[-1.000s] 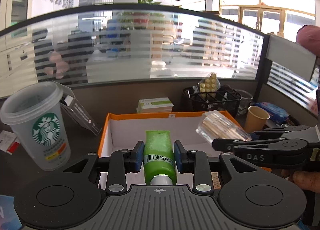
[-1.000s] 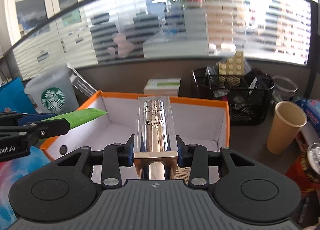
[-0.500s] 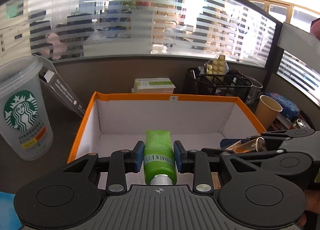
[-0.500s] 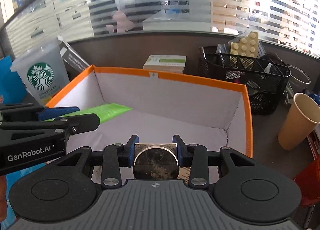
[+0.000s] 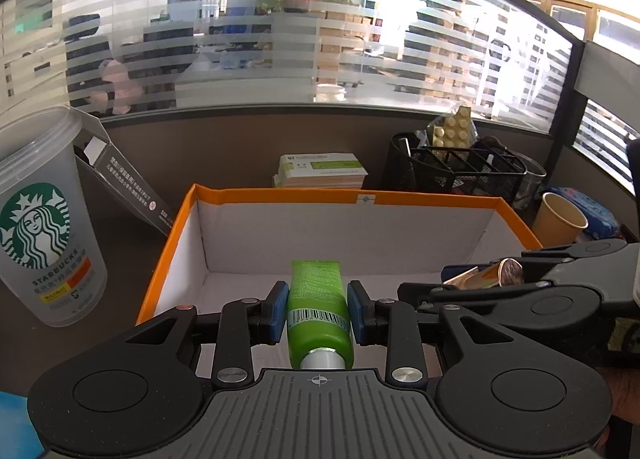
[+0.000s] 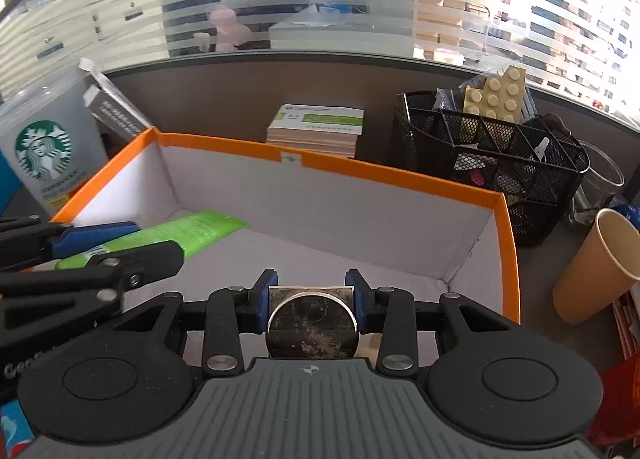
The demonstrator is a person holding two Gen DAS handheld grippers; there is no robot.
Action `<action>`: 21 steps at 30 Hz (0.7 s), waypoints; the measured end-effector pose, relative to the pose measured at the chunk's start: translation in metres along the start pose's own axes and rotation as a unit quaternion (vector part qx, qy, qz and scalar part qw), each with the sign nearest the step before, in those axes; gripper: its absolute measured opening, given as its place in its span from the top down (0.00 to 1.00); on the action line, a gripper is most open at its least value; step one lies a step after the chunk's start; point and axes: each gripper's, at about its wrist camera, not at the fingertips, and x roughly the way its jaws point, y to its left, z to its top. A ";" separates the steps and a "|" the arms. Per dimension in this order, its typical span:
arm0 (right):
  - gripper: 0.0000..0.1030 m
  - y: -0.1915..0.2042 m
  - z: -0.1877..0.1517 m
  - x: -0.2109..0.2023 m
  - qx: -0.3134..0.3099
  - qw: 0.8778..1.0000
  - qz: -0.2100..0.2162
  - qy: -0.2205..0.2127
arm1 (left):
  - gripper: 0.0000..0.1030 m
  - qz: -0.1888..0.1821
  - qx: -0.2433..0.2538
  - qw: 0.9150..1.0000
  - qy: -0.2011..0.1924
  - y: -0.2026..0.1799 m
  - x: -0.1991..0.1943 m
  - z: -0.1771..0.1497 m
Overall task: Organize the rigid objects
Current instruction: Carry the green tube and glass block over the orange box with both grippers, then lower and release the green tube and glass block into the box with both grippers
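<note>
Both claws, left [image 5: 318, 309] grasping a green tube [image 5: 318, 305], right [image 6: 311, 301] a gold-capped bottle [image 6: 312, 321], hover inside the orange box [image 6: 400, 175]; neither released yet.

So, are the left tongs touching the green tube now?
Touching. The left wrist view shows both blue pads of the left tongs pressed against the sides of the green tube, no gap.

Green tube [image 5: 316, 301]: barcoded, white cap rearward, held level over the orange-rimmed box [image 5: 400, 201]. Gold bottle [image 6: 312, 319]: round tarnished base toward camera, held inside the box's right side.
</note>
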 end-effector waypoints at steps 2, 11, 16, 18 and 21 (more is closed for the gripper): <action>0.66 0.001 0.004 0.002 -0.004 1.000 -0.005 0.000 | 0.71 0.005 -0.001 1.000 -0.002 0.001 0.002 0.001; 0.66 0.002 0.016 0.014 -0.013 0.999 -0.014 0.025 | 0.71 0.013 -0.002 1.000 0.010 0.004 0.013 0.001; 0.66 0.001 0.018 0.016 -0.010 0.999 -0.013 0.031 | 0.71 0.016 -0.001 1.000 0.017 0.002 0.019 0.000; 0.66 0.001 0.018 0.016 -0.010 0.999 -0.013 0.031 | 0.71 0.018 0.000 1.000 0.019 0.002 0.019 0.000; 0.66 0.001 0.018 0.016 -0.009 0.999 -0.013 0.031 | 0.71 0.020 0.001 1.000 0.021 0.002 0.020 -0.001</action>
